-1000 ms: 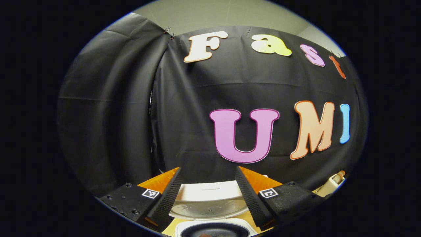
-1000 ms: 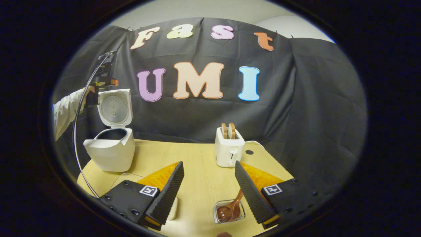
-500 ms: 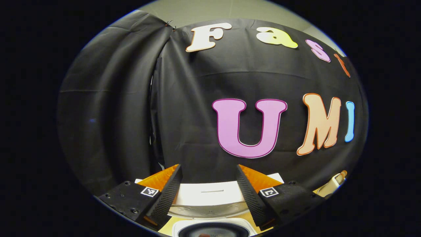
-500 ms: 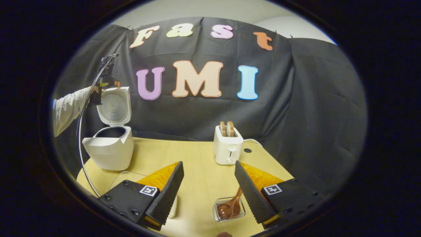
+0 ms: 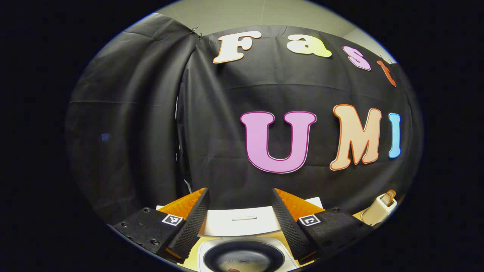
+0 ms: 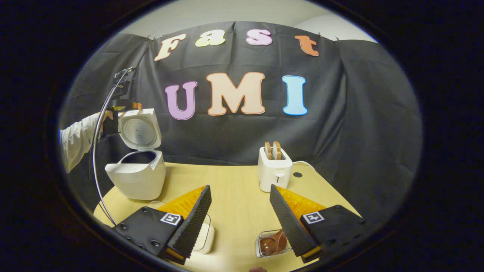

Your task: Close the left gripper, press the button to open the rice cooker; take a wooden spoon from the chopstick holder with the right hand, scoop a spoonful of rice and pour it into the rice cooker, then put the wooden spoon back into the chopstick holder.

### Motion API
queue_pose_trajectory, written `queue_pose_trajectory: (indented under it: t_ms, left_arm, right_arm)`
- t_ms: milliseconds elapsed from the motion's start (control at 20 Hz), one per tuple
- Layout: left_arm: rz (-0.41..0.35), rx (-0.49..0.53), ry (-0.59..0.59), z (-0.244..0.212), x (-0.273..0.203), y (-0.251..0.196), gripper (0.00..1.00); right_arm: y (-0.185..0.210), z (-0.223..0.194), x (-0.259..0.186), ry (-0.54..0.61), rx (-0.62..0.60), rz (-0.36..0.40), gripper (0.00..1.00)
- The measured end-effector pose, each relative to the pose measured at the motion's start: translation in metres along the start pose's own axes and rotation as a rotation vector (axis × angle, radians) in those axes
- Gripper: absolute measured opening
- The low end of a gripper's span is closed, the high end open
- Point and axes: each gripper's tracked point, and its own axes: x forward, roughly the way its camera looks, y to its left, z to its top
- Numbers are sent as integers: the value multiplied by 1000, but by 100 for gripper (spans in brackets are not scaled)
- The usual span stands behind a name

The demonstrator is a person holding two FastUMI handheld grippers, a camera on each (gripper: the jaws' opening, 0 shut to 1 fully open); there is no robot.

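My right claw (image 6: 240,211) is released and holds nothing; the wooden spoon (image 6: 273,243) lies in the clear chopstick holder (image 6: 264,250) on the desk (image 6: 234,189), just below and beside my right finger, its handle hidden behind that finger. My left claw (image 5: 240,215) is also released, up by the raised lid (image 6: 139,129) of the rice cooker (image 6: 137,177), so the right one is much nearer to the spoon.

Left gripper view high above the open rice cooker (image 5: 244,241), close, facing the wall, right gripper view low over the table (image 6: 234,189), farther back, sharing cooker and toaster (image 6: 275,169).
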Motion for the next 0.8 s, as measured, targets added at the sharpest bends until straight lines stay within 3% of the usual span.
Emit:
queue_pose_trajectory:
  t_ms: [800]
  left_arm:
    - [21,-30,105,-88,-85,-11,93]
  right_arm:
    - [-6,10,-13,-6,-8,93,100]
